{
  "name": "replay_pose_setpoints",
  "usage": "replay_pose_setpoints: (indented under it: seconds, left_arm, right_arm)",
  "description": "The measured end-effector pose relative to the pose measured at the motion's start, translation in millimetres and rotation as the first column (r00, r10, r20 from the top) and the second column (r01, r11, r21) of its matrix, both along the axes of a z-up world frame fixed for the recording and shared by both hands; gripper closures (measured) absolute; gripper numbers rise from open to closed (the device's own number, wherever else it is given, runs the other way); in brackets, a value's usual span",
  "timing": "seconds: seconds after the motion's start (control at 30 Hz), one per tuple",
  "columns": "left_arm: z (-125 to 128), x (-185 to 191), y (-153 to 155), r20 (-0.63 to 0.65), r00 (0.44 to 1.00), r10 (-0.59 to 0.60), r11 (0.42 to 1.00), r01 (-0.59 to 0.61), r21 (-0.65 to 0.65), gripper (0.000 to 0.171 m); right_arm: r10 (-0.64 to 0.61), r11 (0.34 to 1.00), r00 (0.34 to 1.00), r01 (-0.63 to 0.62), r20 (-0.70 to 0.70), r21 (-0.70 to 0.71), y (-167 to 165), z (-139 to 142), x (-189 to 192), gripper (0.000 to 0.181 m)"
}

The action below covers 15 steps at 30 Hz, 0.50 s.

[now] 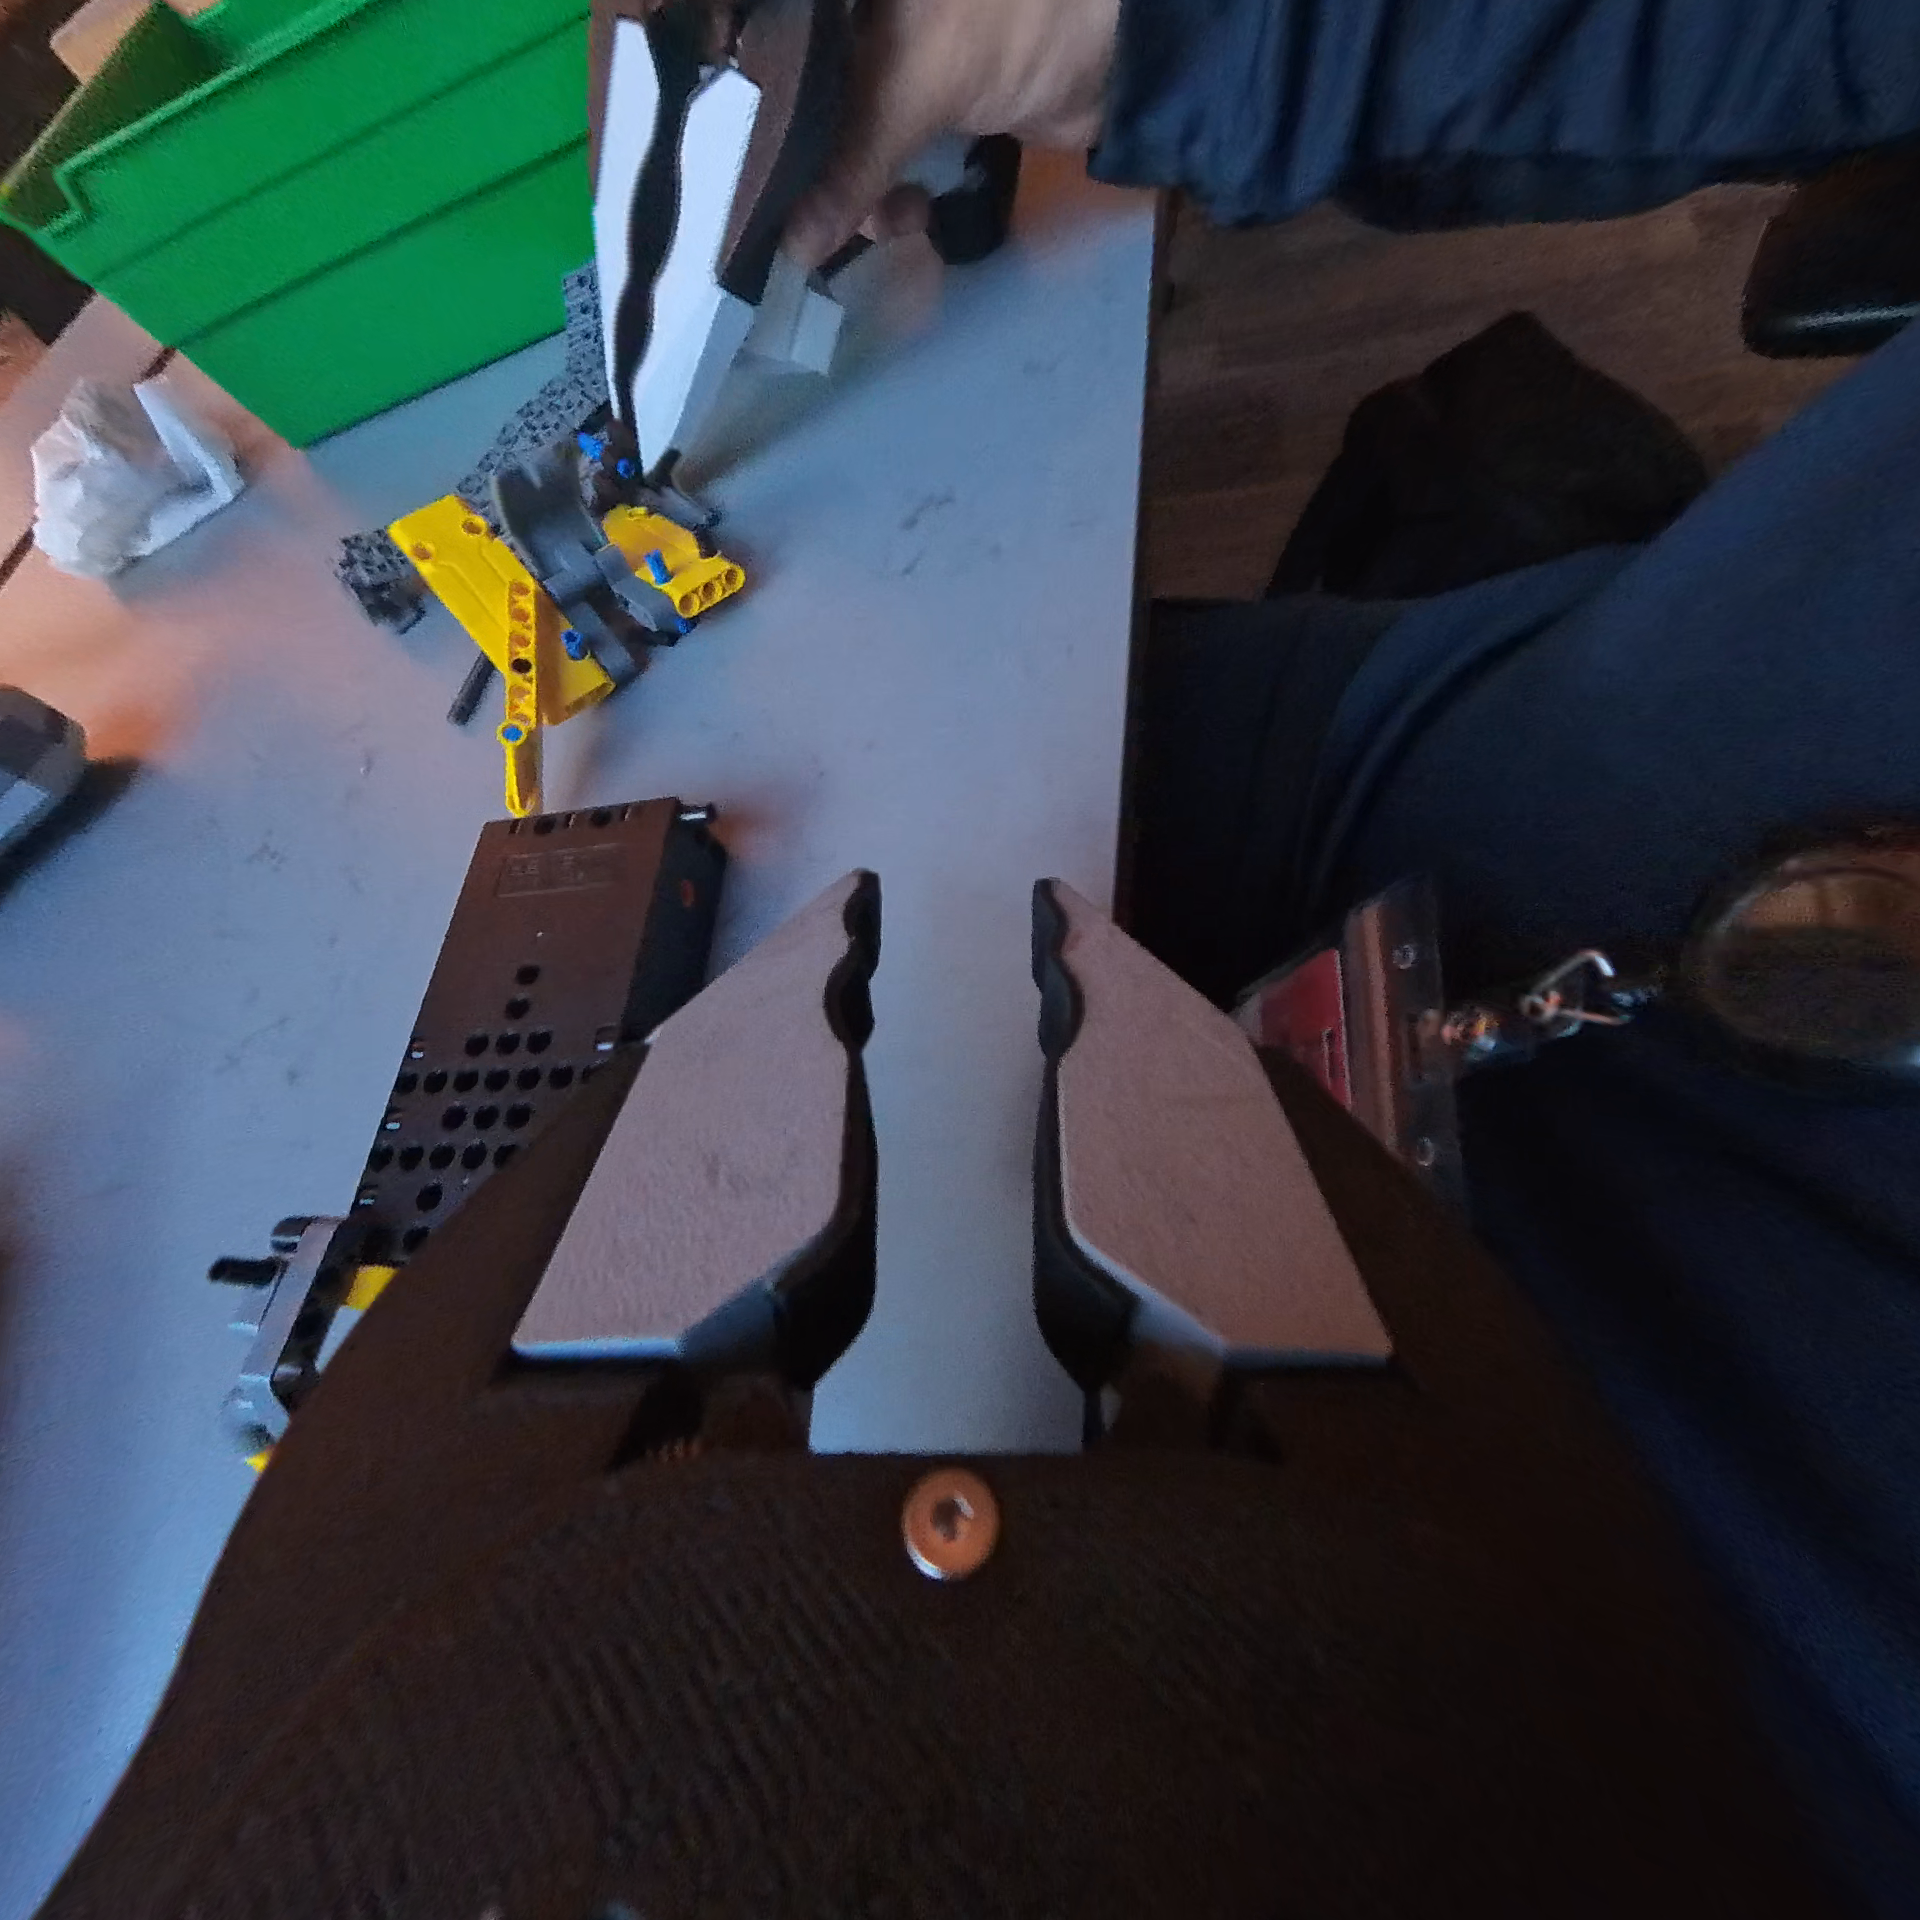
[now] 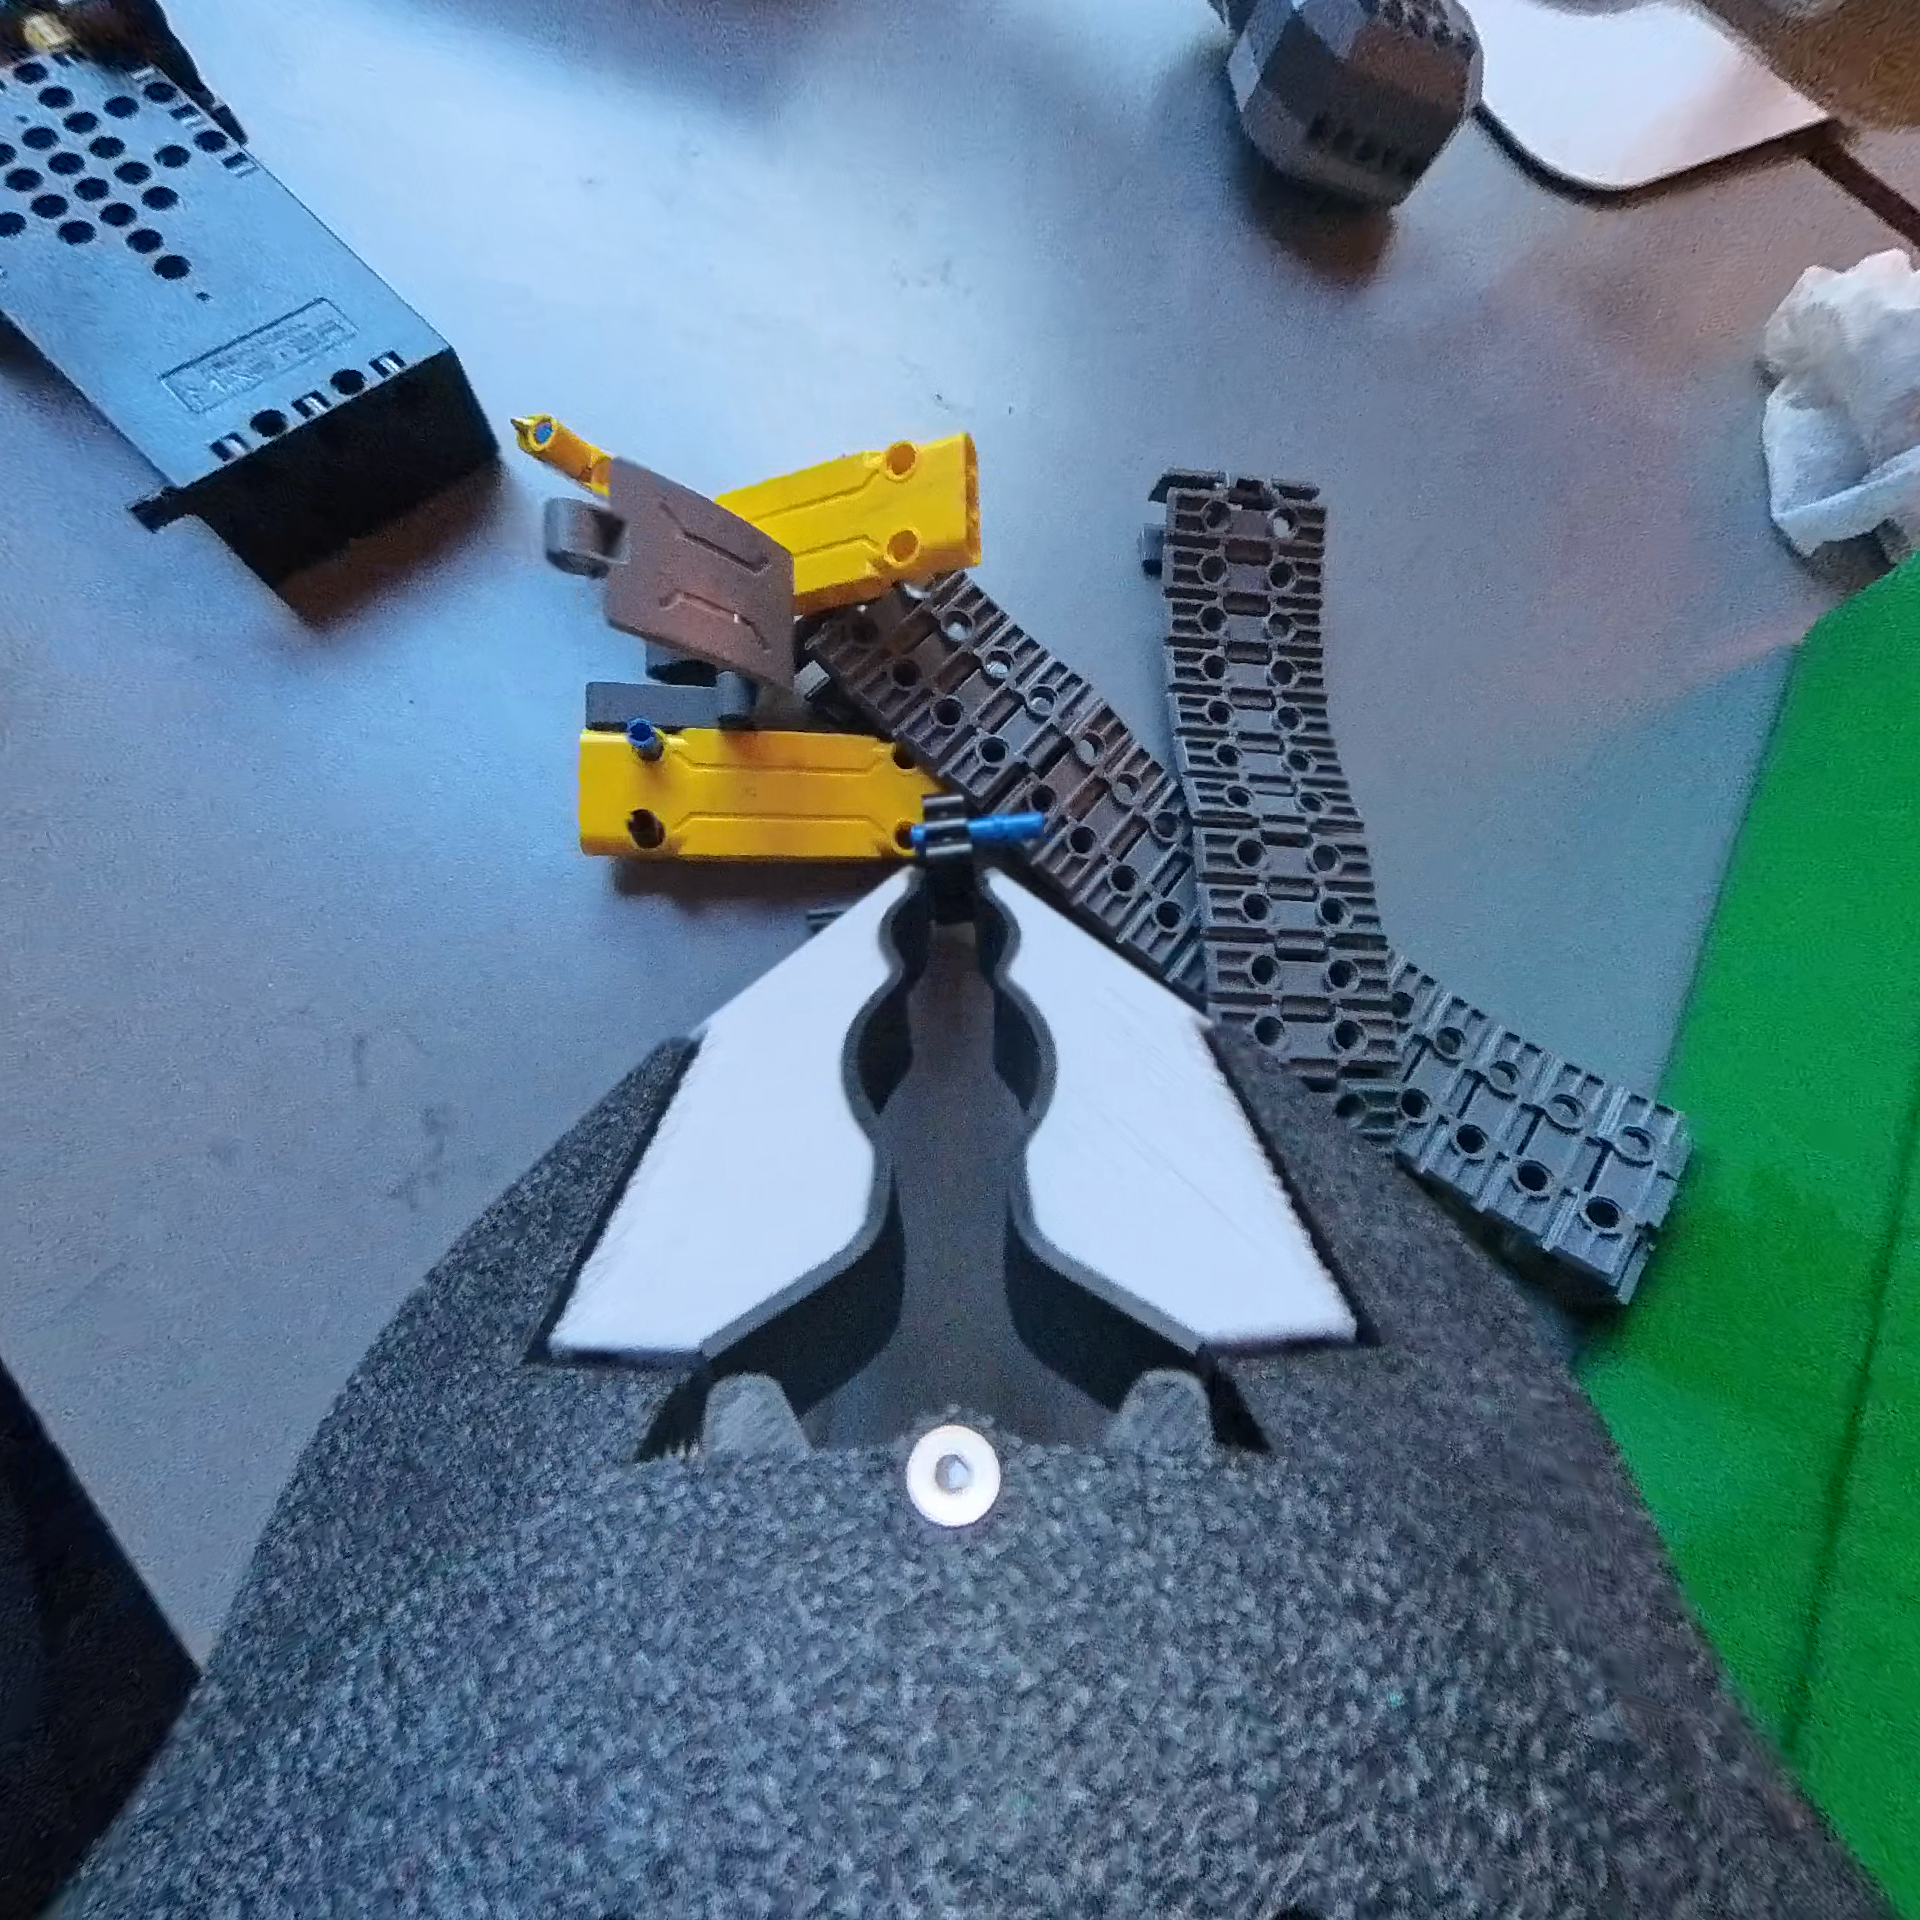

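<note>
My right gripper (image 2: 948,891) is shut on a small black connector (image 2: 948,836) with a blue pin (image 2: 1003,828), at the end of a yellow panel (image 2: 748,795). The panel belongs to a yellow and grey brick assembly (image 2: 696,582) lying on the grey table (image 2: 312,935). Two grey track strips (image 2: 1262,790) lie beside it. The left wrist view shows the same assembly (image 1: 561,582) with the right gripper (image 1: 642,457) standing over it. My left gripper (image 1: 956,894) is open and empty above the table, next to a black perforated box (image 1: 551,987).
A green bin (image 1: 343,208) stands at the back, and it also shows in the right wrist view (image 2: 1818,1039). A crumpled white tissue (image 2: 1849,405) and a dark motor-like part (image 2: 1351,94) lie beyond the tracks. The table edge (image 1: 1138,623) runs beside a person's legs (image 1: 1610,727).
</note>
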State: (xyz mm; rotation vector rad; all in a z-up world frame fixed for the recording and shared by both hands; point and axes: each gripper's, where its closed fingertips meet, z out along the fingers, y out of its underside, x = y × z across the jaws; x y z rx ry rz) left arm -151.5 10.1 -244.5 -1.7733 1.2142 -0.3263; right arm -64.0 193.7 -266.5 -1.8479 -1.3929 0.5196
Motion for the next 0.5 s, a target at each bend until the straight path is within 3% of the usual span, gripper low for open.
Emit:
replay_pose_setpoints:
  seconds: [0.1, 0.2, 0.27, 0.5]
  left_arm:
    - [-9, 3, 0, -0.069, 0.998, -0.003, 1.0, 0.004, 0.016, 0.145]
    - [-22, 4, 5, -0.117, 0.993, -0.009, 0.998, 0.002, -0.062, 0.154]
    - [-24, 7, 8, -0.1, 0.995, -0.013, 0.994, 0.002, -0.11, 0.167]
    - [-24, 20, 22, -0.063, 0.998, -0.027, 0.985, 0.015, -0.17, 0.171]
  right_arm:
    - [-0.016, 1.0, 1.0, 0.017, -0.025, 0.024, -6, 5, 3, 0.177]
    - [0.003, 0.997, 0.997, 0.003, -0.08, 0.076, -20, 15, 2, 0.177]
    - [0.018, 0.989, 0.992, 0.0, -0.125, 0.148, -27, 24, 2, 0.177]
    - [0.05, 0.88, 0.98, 0.049, -0.194, 0.472, -45, 52, 6, 0.177]
